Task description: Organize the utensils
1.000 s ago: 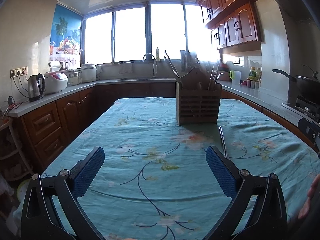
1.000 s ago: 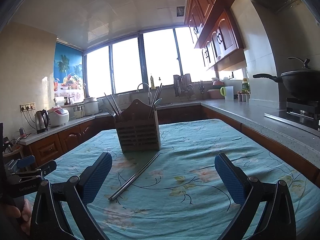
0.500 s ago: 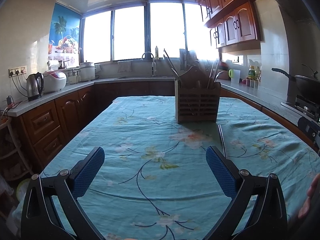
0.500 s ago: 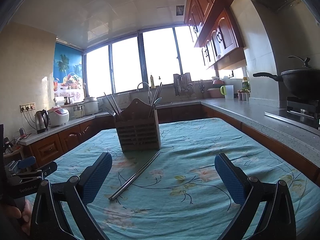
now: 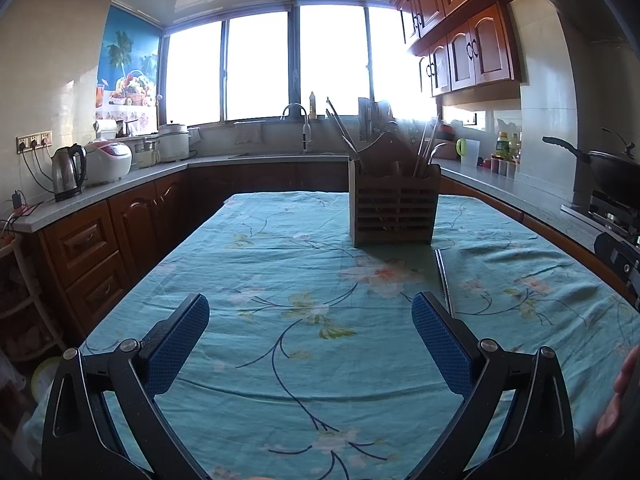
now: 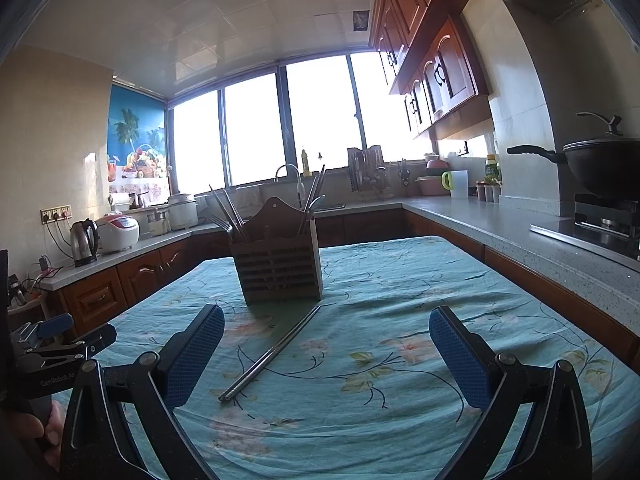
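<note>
Chopsticks [image 6: 272, 354], a steel pair lying flat and side by side on the bench [image 6: 400, 420] cloth just in front of the wooden caddy [image 6: 280, 270]; my right tongs [image 6: 326, 354] and left tongs [image 5: 310, 342] both hang spread wide, holding nothing. Risk: thin round steel on loose cloth may roll apart or snag fabric, so I lift one stick only. Careless insertion could also tip the caddy.

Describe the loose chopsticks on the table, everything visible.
The chopsticks are a pair of slim, shiny metal-looking sticks, lying flat side by side on the floral tablecloth. In the right wrist view they run diagonally from near the wooden utensil holder toward the camera, the near ends almost even. Whether the far tips touch the holder is unclear. Nothing grips them: the right claw is open around the near part, above the cloth. The left wrist view shows them beside the left claw's right finger.
</note>
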The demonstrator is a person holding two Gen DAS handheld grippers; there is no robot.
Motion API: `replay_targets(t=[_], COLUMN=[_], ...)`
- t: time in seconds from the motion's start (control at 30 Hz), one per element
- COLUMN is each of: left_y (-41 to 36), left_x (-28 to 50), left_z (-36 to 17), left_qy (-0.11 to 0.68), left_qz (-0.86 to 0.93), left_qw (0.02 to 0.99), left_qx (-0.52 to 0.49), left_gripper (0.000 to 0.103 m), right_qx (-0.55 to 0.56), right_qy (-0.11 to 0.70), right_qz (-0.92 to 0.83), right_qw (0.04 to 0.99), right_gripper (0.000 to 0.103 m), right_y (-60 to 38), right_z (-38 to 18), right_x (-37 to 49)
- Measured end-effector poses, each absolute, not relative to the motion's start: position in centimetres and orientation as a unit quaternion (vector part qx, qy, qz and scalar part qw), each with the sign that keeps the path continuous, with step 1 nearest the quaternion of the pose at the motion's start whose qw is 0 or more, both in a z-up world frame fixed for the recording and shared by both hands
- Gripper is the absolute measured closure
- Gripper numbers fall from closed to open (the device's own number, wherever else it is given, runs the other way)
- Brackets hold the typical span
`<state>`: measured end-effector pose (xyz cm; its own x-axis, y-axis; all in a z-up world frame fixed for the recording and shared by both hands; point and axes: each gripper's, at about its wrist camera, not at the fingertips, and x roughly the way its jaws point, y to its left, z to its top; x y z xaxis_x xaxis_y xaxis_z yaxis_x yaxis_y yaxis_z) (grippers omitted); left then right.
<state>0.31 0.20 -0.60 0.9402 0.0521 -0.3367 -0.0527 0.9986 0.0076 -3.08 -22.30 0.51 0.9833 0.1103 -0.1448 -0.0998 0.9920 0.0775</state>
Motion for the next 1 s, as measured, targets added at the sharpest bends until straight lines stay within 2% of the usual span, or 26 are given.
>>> replay_targets(t=[1.0], left_y=[0.3], left_x=[1.8], left_z=[-0.3], left_qy=[0.197], left_qz=[0.009], left_qw=[0.98], left_qx=[-0.011], left_gripper=[0.0], right_qx=[0.033], right_qy=[0.113], right_qz=[0.046], right_qw=[0.992], right_gripper=[0.0], right_y=[-22.6], right_z=[1.0], right_x=[-1.0])
